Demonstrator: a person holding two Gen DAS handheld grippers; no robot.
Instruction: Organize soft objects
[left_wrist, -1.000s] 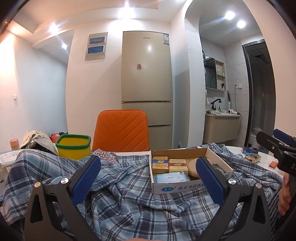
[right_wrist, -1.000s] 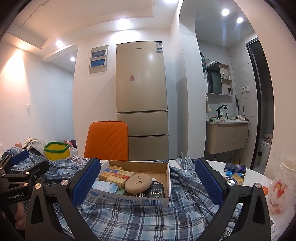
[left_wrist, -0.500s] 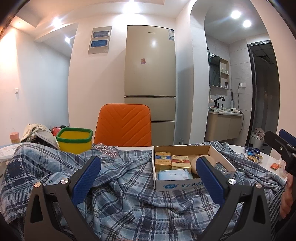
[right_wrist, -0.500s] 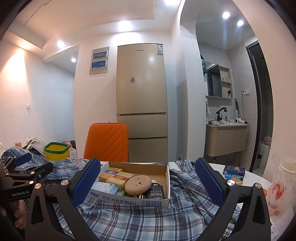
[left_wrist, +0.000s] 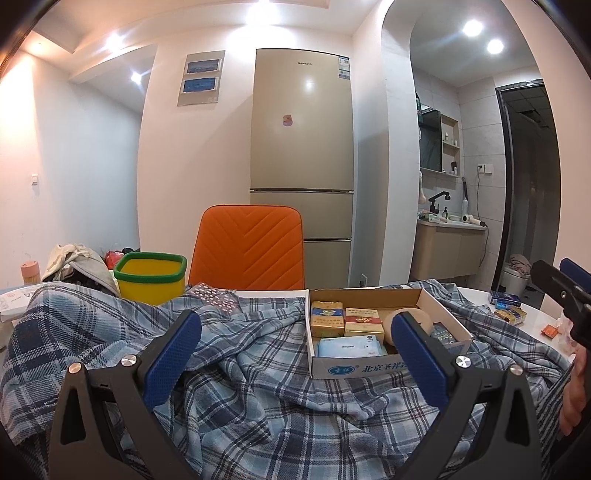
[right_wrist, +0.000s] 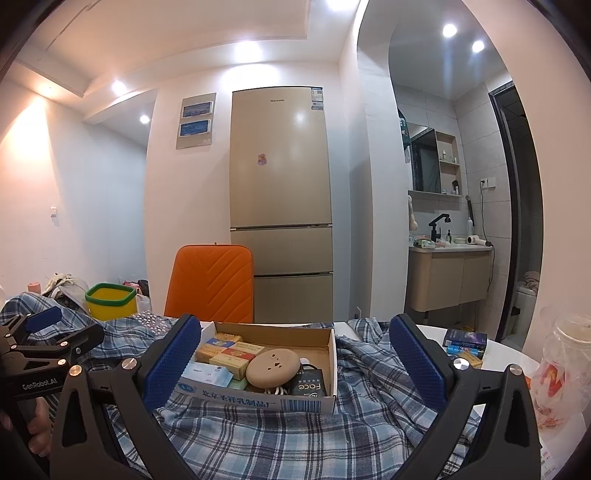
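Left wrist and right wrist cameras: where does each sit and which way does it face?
Left wrist: on the left gripper, open above the plaid cloth, facing the fridge; right gripper at right edge.
Right wrist: on the right gripper, open, facing the cardboard box; left gripper at left edge.
Shared: cloth, box, orange chair, fridge.

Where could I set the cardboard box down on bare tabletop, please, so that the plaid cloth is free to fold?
The only bare tabletop shows on the right, between the plaid cloth and the plastic bottle, though small packets crowd its far edge. The left is crowded: yellow bin and piled clothes. The cardboard box rests on the cloth.
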